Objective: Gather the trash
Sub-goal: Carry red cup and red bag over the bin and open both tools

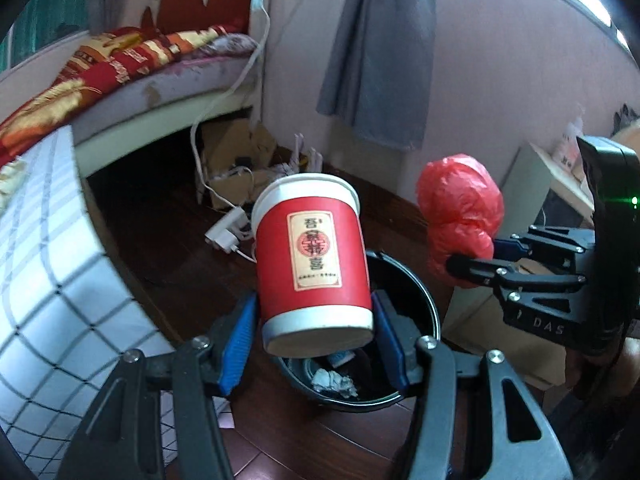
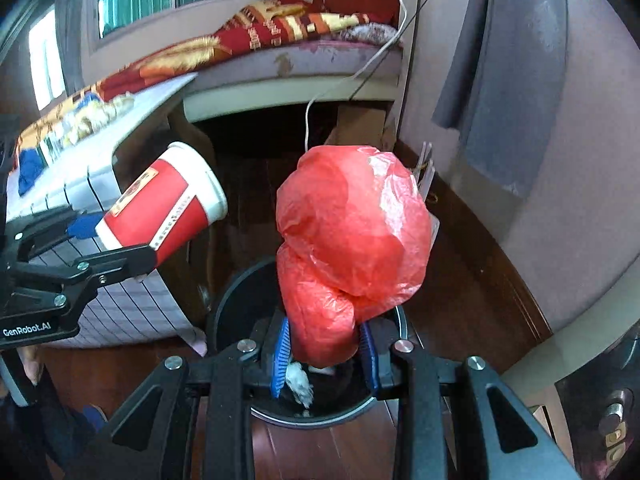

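Observation:
My left gripper [image 1: 314, 344] is shut on a red paper cup [image 1: 312, 256] with white rims and a label, held above the black trash bin [image 1: 430, 304]. The cup also shows in the right wrist view [image 2: 164, 204], tilted, in the left gripper [image 2: 116, 240]. My right gripper [image 2: 324, 346] is shut on a crumpled red plastic bag [image 2: 352, 232], held over the bin [image 2: 236, 304]. The bag [image 1: 460, 208] and the right gripper [image 1: 472, 260] show at the right of the left wrist view. Crumpled paper [image 1: 334, 382] lies inside the bin.
A small table with a checked cloth [image 1: 52, 280] stands left of the bin. A bed [image 1: 132, 76] with a red blanket is behind. A white power strip [image 1: 228, 232] and cables lie on the dark wood floor. Cardboard [image 1: 236, 148] sits under the bed.

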Demonstrator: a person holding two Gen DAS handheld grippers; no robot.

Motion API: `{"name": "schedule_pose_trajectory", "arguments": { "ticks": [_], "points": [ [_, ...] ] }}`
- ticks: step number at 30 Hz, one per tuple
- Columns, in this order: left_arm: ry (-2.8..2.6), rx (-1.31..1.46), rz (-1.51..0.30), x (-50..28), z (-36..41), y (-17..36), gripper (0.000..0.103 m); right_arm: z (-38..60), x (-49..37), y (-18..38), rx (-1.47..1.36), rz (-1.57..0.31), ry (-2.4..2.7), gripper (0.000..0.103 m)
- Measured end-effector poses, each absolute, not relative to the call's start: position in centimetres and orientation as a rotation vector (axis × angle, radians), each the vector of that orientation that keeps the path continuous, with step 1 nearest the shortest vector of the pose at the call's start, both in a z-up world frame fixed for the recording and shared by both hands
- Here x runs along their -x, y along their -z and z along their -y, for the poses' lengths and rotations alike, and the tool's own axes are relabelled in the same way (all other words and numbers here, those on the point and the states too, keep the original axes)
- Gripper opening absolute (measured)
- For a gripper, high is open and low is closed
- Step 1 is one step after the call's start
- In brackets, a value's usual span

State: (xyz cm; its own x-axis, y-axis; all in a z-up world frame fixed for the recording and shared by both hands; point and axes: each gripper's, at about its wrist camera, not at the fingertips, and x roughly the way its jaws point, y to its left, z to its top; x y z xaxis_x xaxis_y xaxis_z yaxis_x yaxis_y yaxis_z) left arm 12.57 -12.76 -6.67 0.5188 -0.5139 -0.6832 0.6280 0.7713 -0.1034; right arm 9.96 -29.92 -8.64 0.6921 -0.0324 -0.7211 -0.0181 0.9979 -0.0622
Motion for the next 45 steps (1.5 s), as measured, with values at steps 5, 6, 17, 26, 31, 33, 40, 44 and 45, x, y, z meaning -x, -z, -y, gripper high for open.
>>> {"name": "schedule_pose_trajectory", "arguments": {
  "ticks": [5, 6, 17, 26, 31, 33, 40, 44, 45],
  "points": [
    [0.735, -0.179, -0.837, -13.5, 14.5, 9.1, 0.058, 31.1, -10.9, 11.7, 0.069, -0.874, -0.012, 0.032],
    [0.741, -0.185, -0.845, -14.2, 14.9, 9.4, 0.058, 31.2, -11.1, 12.2, 0.067, -0.887, -0.02, 0.032],
    [0.541, -0.243, -0.869, -15.8, 13.7, 10.9, 0.103, 33.3, -14.7, 17.1, 0.096, -1.045, 0.099, 0.103],
    [0.483, -0.239, -0.836, -15.6, 12.5, 10.4, 0.103, 32.0, -15.1, 15.6, 0.119, -0.986, 0.115, 0.103],
    [0.47, -0.233, -0.817, -15.2, 11.8, 9.5, 0.103, 31.1, -14.9, 14.7, 0.131, -0.962, 0.103, 0.103],
    [0.463, -0.231, -0.815, -15.3, 11.7, 9.3, 0.103, 30.8, -14.8, 14.4, 0.13, -0.955, 0.096, 0.103],
    [0.429, -0.199, -0.795, -14.1, 10.2, 7.9, 0.103, 29.5, -13.8, 13.1, 0.143, -0.925, 0.078, 0.103],
    [0.403, -0.191, -0.783, -13.5, 9.1, 7.3, 0.103, 28.3, -13.0, 12.1, 0.164, -0.897, 0.063, 0.103],
    [0.395, -0.186, -0.778, -13.3, 8.7, 7.1, 0.103, 27.9, -12.8, 11.7, 0.169, -0.888, 0.058, 0.103]
  ]
}}
